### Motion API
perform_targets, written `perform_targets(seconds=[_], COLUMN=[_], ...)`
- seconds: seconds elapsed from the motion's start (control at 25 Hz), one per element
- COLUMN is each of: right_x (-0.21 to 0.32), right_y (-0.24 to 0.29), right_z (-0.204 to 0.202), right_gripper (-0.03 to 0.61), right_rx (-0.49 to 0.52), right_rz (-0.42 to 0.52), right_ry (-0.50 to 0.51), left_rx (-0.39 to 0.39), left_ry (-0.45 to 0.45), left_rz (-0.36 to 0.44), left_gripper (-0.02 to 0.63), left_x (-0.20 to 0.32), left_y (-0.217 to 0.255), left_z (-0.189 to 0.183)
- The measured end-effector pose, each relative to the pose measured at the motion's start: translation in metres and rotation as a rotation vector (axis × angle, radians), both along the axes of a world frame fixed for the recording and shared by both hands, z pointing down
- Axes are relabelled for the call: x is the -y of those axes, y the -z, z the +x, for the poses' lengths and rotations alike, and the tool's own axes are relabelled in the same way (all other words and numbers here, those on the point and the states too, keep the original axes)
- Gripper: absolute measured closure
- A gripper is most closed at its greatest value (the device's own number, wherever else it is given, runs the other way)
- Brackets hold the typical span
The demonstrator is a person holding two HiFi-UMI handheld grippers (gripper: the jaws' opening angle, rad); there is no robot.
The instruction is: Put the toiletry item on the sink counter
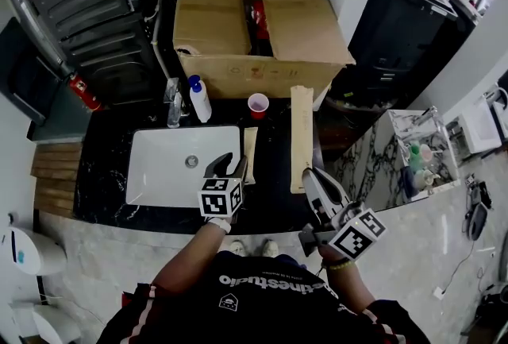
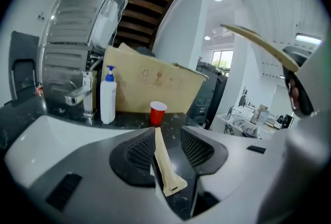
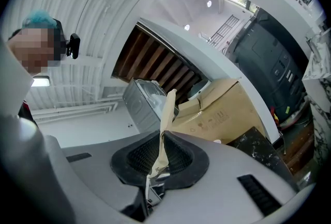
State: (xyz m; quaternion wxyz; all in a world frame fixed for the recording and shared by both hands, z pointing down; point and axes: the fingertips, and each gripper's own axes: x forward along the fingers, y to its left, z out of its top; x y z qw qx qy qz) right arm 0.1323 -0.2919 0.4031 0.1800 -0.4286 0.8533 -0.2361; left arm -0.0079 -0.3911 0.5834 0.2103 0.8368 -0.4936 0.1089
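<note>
A small beige toiletry packet (image 1: 250, 153) lies flat on the black sink counter (image 1: 272, 195), just right of the white basin. My left gripper (image 1: 231, 167) hovers at its near end and is open; in the left gripper view the packet (image 2: 164, 163) rests on the counter between the spread jaws of the left gripper (image 2: 165, 146), and no pad presses on it. My right gripper (image 1: 314, 177) is shut on a long beige packet (image 1: 302, 134) that points away over the counter's right side. In the right gripper view this long packet (image 3: 166, 112) sticks up from the right gripper (image 3: 158, 154).
The white basin (image 1: 151, 172) fills the counter's left part, with a faucet (image 1: 173, 101) and a white pump bottle (image 1: 198, 99) behind it. A red cup (image 1: 258, 104) stands before a large cardboard box (image 1: 238, 17). To the right is a marble top with bottles (image 1: 419, 161).
</note>
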Motion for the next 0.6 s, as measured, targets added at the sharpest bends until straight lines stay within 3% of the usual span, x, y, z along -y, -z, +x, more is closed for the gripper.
perform_targets(seconds=[0.24,0.44,0.6], right_x=[0.003,0.006,0.009], right_y=[0.009,0.012,0.013], right_z=[-0.015,-0.027,-0.033], right_gripper=[0.523,0.523,0.523], right_rx=[-0.005,-0.010,-0.011], right_rz=[0.021,0.031,0.031], right_ry=[0.039,0.066,0.079], left_rx=[0.033,-0.016,-0.001], left_ry=[-0.026,-0.026,-0.029], left_rz=[0.286,0.426,0.537], left_gripper=[0.480,0.525,0.558], left_x=[-0.014,-0.035,-0.049], left_y=[0.093,0.157,0.196], left_z=[-0.015,-0.030,-0.037])
